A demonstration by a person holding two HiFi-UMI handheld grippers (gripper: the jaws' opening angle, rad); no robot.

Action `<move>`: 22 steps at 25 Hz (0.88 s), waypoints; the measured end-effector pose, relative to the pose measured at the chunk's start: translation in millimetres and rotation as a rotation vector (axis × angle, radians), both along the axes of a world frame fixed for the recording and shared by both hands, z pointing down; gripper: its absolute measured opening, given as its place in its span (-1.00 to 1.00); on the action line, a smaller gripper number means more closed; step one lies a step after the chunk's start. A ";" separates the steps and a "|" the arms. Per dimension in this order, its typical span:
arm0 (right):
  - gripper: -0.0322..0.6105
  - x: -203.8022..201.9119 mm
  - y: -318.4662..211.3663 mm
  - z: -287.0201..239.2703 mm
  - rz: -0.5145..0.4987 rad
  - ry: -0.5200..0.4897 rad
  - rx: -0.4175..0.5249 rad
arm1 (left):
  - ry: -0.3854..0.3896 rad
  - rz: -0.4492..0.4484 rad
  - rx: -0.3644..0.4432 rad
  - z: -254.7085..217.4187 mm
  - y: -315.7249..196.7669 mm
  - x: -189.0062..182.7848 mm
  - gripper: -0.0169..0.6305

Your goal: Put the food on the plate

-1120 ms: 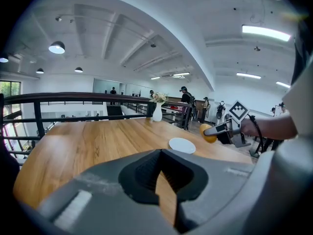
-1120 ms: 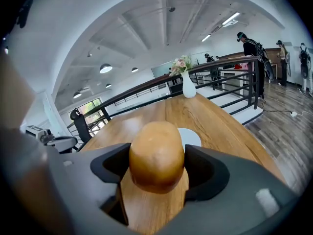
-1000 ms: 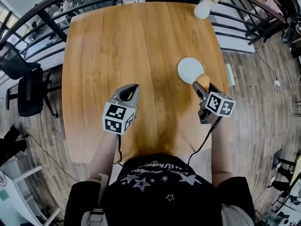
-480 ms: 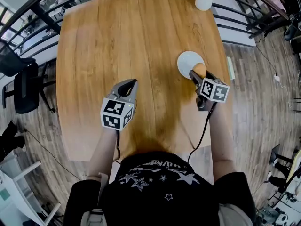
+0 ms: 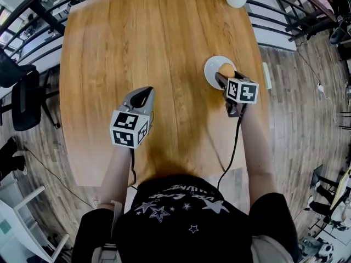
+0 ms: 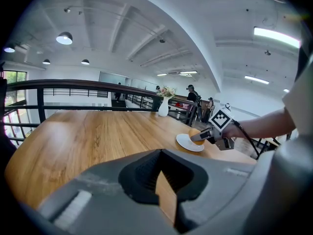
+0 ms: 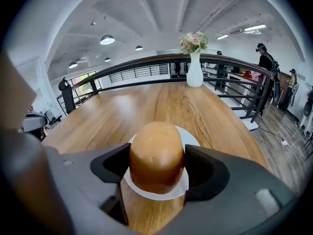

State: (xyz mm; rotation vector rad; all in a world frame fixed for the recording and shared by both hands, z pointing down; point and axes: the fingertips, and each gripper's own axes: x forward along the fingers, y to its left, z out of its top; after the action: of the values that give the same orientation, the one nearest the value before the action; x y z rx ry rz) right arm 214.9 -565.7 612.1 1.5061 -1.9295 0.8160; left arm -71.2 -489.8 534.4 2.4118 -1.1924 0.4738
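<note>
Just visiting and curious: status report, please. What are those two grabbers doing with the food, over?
Right gripper shut on bun, over the plate. Left gripper shut, empty, off to the side. Nothing in the way.

No word or number can be read with certainty. The black shirt [image 5: 175,204] carries an arched line of white letters above printed stars, too warped to make out. The marker cubes [image 5: 128,129] show only black-and-white square codes.
</note>
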 end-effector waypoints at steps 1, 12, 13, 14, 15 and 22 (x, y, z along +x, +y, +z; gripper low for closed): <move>0.18 -0.1 -0.9 2.1 -0.004 0.008 -0.008 | 0.000 0.001 -0.002 0.6 0.3 0.0 -0.94; 0.18 1.2 -8.6 15.0 -0.004 0.098 -0.046 | 0.006 0.006 -0.014 3.5 4.7 1.6 -0.94; 0.18 1.0 -9.5 15.1 -0.001 0.105 -0.043 | 0.007 0.007 -0.016 3.9 5.2 1.5 -0.94; 0.18 1.0 -10.4 15.2 0.002 0.113 -0.041 | 0.008 0.007 -0.016 4.0 5.4 1.5 -0.94; 0.18 1.0 -11.2 15.2 0.003 0.120 -0.038 | 0.008 0.008 -0.016 3.9 5.6 1.6 -0.94; 0.29 -2.2 -13.1 14.6 -0.003 0.142 -0.034 | 0.009 0.011 -0.015 1.4 8.5 0.6 -0.94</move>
State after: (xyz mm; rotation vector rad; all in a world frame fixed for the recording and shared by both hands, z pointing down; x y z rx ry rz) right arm 212.6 -578.8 626.7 1.4987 -1.8058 0.7170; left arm -70.6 -481.4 535.8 2.4067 -1.1684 0.4733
